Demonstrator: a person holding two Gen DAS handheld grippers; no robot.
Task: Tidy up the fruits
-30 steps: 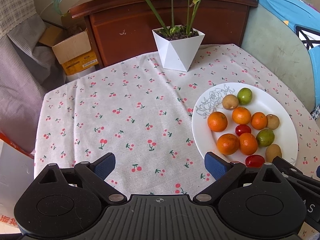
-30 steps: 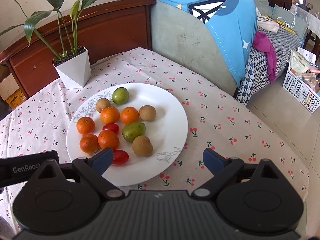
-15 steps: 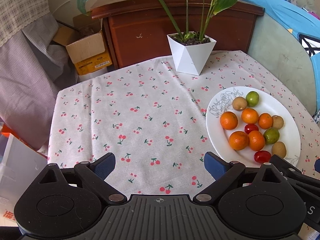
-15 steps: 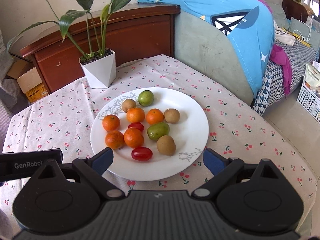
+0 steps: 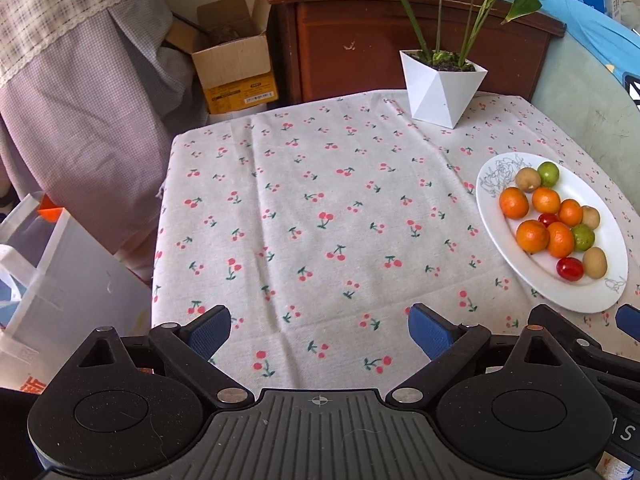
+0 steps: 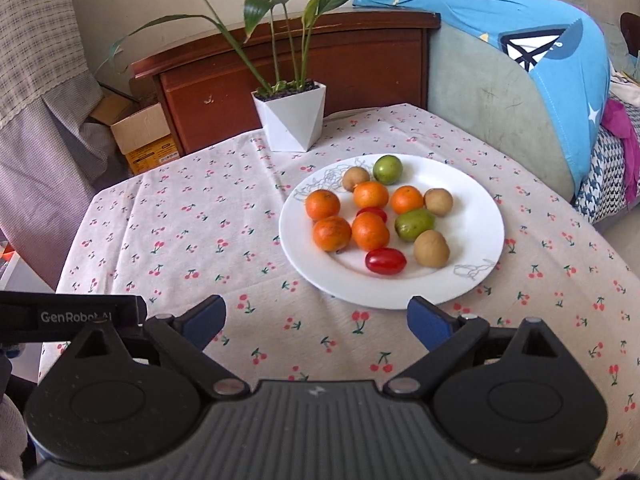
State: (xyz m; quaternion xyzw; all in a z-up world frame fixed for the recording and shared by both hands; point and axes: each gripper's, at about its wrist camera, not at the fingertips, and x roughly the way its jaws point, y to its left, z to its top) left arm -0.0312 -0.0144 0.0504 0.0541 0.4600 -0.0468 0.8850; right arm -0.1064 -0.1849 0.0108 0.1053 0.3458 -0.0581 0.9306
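Left wrist view: left tongs are hanging wide and empty over bare cherry-print cloth on the bench, well apart from the white plate, which is sitting at the right edge with all the fruits on it; potted plant is standing at the far side. Right wrist view: right tongs are also spread wide, gripping nothing, hovering just near of the plate. Oranges are clustering left, green fruits and brown fruits right, red tomatoes mixed in between. This is fitting either a finished gathering onto the plate or fruit awaiting sorting by kind. For any pick: centring the pads on one round fruit, squeezing softly, avoiding nudging neighbours into rolling.
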